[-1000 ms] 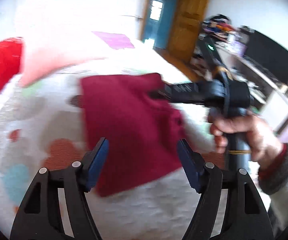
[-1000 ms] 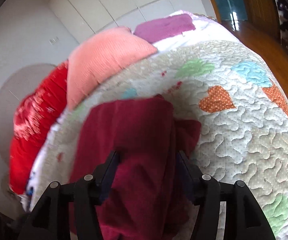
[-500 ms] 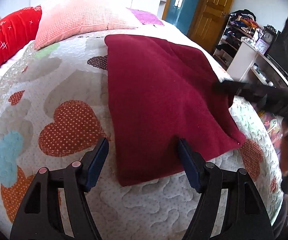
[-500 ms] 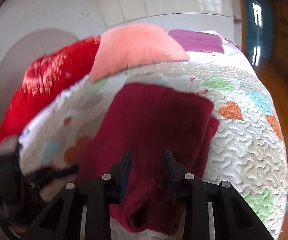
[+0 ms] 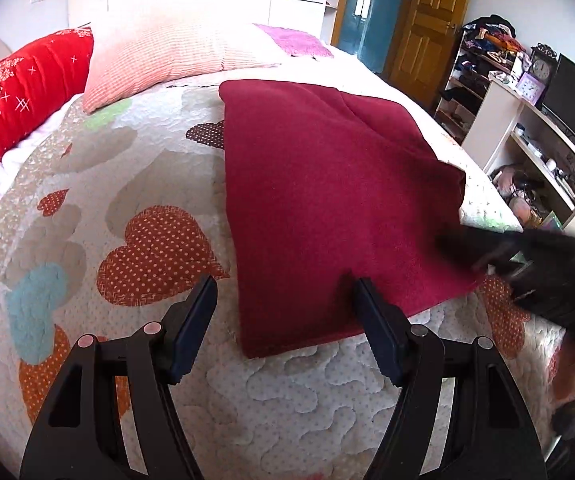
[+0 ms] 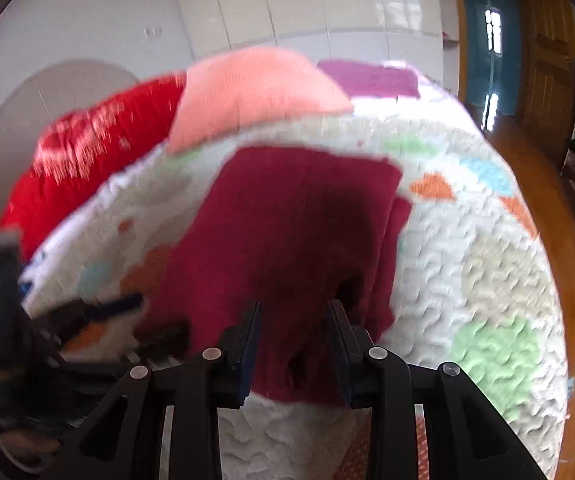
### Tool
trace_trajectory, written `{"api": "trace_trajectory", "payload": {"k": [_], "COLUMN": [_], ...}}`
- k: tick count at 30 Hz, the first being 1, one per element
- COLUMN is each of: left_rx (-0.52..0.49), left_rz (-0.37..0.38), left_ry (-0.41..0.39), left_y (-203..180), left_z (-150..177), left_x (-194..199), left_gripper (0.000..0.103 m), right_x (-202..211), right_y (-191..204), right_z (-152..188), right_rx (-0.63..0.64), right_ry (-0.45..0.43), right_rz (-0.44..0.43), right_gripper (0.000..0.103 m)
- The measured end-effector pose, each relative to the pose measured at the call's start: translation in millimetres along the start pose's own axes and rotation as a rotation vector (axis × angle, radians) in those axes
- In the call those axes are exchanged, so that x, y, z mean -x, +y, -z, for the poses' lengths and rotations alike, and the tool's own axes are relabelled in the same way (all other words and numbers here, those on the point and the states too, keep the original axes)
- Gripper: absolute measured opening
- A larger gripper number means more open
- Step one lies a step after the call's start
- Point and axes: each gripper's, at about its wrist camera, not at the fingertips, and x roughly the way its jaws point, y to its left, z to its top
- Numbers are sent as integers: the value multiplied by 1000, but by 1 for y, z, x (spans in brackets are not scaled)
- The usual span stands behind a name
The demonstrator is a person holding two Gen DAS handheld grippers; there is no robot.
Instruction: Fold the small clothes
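A dark red garment point(image 5: 327, 200) lies spread flat on the heart-patterned quilt point(image 5: 127, 184); it also shows in the right wrist view point(image 6: 287, 232). My left gripper point(image 5: 283, 300) is open and empty, hovering over the garment's near left corner. My right gripper point(image 6: 293, 320) is open with a narrow gap, just above the garment's near edge with nothing held. In the left wrist view the right gripper point(image 5: 527, 264) is a dark blur at the garment's right corner.
A pink pillow point(image 5: 175, 56), a red pillow point(image 5: 19, 96) and a purple cloth point(image 5: 295, 40) lie at the head of the bed. Shelves and a white desk point(image 5: 527, 128) stand to the right. Wooden floor point(image 6: 547, 184) lies beyond the bed's edge.
The garment went from hanging in my right gripper to lying flat on the quilt. My right gripper let go and pulled back towards the near edge. The left gripper stayed open.
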Motion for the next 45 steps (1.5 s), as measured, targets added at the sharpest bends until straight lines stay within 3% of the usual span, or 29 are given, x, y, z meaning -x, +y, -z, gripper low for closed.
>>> {"api": "trace_trajectory", "payload": {"k": [2,6,8,10,13,16,19,22,24,27,31,35,36,37,39,41,45], "left_rx": [0,-5,1,10,17,13,40,111,128,159,206,213,208,206,195,166,150], "left_rz": [1,-30,-34,-40,-39,-42,1,90,107,176,254,292,287,281,269,270,273], "left_ry": [2,-21,-22,-20,-19,-24,-19,4,22,44,59,99,101,103,89,75,41], "left_y": [-1,6,10,15,18,19,27,42,47,53,52,42,40,39,39,38,45], "left_z": [-1,-5,-8,-11,-16,-21,-30,-42,-48,-55,-61,-64,-65,-66,-66,-63,-46], "left_x": [4,8,7,5,5,3,-1,-12,-21,-38,-58,-79,-80,-78,-67,-47,3], "left_gripper": [71,71,71,71,71,71,71,71,71,81,82,83,82,80,65,58,57], "right_x": [-28,-4,7,13,12,6,0,-10,-21,-39,-63,-76,-79,-83,-82,-68,-32], "right_y": [-9,-21,-24,-30,-37,-38,-42,-54,-64,-80,-95,-97,-95,-90,-80,-69,-44], "right_z": [15,15,10,5,0,-3,-10,-16,-19,-22,-29,-38,-39,-41,-43,-45,-43], "right_rx": [-25,-129,-136,-157,-205,-227,-238,-273,-302,-366,-423,-419,-413,-398,-368,-326,-282], "right_ry": [78,14,-30,-65,-54,-44,-63,-80,-64,-49,-58,-81,-81,-72,-67,-90,-122], "right_rz": [31,-59,-61,-72,-83,-86,-71,-66,-71,-135,-220,-301,-310,-322,-289,-265,-315], "right_gripper": [32,39,51,56,65,66,71,80,81,81,86,86,82,62,54,40,36]}}
